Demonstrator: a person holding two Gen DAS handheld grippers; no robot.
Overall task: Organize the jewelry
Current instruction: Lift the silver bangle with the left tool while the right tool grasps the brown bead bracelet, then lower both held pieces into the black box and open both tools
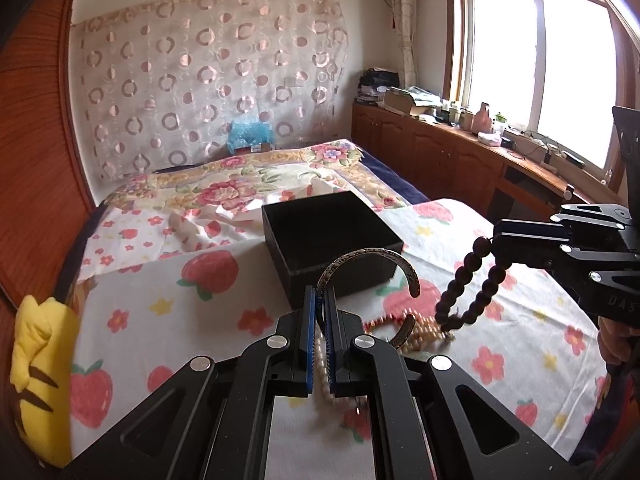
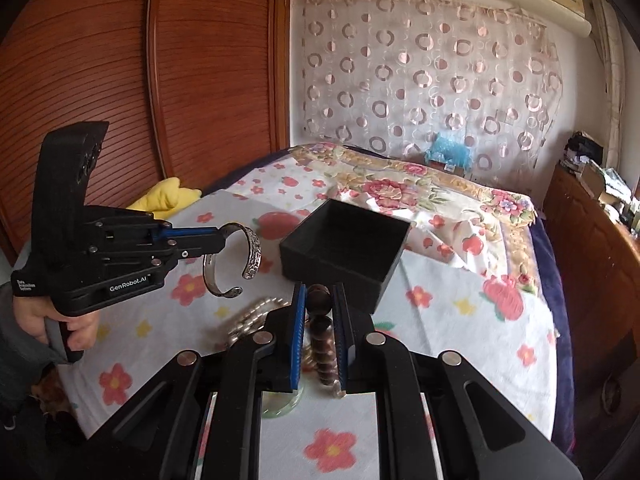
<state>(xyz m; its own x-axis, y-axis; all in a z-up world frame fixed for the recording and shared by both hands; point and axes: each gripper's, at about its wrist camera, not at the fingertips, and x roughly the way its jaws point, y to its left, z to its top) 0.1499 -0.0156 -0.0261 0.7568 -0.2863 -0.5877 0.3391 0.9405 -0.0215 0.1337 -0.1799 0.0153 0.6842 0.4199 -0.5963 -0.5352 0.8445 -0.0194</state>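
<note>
Nearest the left wrist camera, the left claw (image 1: 320, 300) is pinched tight on a silver cuff bangle (image 1: 372, 268), which stands up out of the blue pads and arches to the right, lifted clear of the bed (image 1: 192, 320). Just beyond it on the right, the right claw (image 1: 498, 248) grips a strand of dark wooden beads (image 1: 472, 292); the loop hangs down from the closed tips, its lowest part close to the sheet. Under and between both claws, a blurred heap of pale and reddish beads (image 1: 416, 328) lies on the strawberry-print sheet, partly hidden by the left claw's fingers. From the right wrist view a pale green ring-like piece (image 2: 282, 404) shows beneath that claw, mostly covered. Behind the bangle sits an open black box (image 1: 332, 236), its inside dark, with nothing between it and the held pieces. A yellow plush toy (image 1: 40, 376) rests at the bed's left edge. Farther back come the floral quilt (image 1: 240, 184), the circle-patterned curtain (image 1: 208, 76) and the cluttered wooden counter (image 1: 480, 144) below the window.
</note>
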